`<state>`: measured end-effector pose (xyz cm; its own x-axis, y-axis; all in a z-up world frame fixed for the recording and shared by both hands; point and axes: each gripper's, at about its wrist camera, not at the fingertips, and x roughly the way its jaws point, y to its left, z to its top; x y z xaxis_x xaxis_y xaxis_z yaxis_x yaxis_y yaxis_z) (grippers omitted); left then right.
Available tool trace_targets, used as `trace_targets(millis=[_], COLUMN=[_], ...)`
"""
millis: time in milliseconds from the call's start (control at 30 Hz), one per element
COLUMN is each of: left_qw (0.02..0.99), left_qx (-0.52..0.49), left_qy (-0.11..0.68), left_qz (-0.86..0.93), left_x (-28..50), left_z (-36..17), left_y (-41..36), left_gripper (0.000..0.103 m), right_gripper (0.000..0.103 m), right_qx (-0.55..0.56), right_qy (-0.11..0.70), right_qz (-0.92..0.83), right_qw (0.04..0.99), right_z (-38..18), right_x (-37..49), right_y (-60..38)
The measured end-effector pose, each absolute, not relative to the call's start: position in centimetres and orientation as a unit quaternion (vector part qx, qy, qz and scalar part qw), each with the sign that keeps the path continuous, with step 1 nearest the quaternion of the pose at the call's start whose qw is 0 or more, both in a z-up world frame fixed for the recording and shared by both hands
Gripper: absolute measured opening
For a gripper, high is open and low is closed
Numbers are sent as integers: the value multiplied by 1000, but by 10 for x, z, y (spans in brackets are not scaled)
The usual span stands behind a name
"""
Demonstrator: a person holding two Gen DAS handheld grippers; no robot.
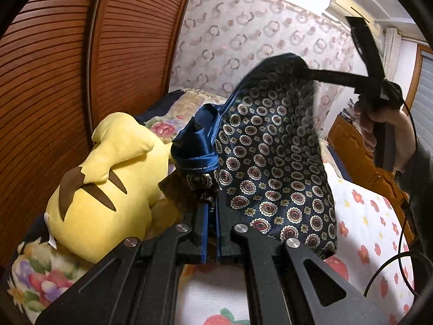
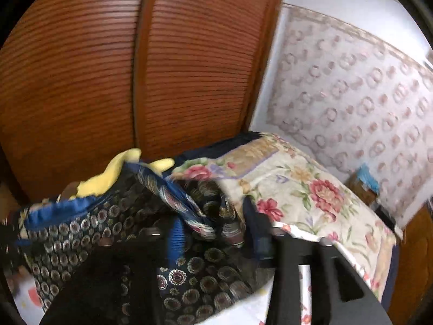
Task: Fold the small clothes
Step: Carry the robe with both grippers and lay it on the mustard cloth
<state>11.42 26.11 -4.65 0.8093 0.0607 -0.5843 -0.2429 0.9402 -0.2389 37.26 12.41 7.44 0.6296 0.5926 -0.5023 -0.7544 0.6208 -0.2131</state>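
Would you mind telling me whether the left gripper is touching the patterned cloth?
Touching. In the left wrist view, the left gripper is shut on the edge of the patterned cloth.

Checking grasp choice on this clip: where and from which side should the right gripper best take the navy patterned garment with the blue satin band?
Probably the blue satin band, at the raised edge of the navy patterned garment. The left gripper already pinches one stretch of the garment, so the right gripper, jaws apart, could come from the opposite side and nip the band further along, where the doubled hem stands clear of the floral bedspread.
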Motion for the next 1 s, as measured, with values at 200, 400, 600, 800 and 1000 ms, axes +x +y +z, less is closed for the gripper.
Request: trace_targets(millis=[200,400,600,800,1000], left_qw=[941,941,949,953,961], left_qx=[-133,-118,-97,-74,-47], left_qy=[298,304,288,283,267], left_qz=[85,92,85,74,52], left_x=[116,118,111,108,98], left_z=[-42,-39,-29,-14,0], left_y=[257,257,251,235,208], left_gripper=[5,28,87,90,90], right_gripper=[53,53,54,55,55], right_qx=[-182,-156,-161,-124,-95], right_qy=[204,261,298,295,269], right_qz=[382,409,398,389,370], right_qw=[883,861,853,864,884], right_z=[61,24,-28,-17,-2], right_x=[366,375,389,379,321], right_y=[112,102,114,96,41])
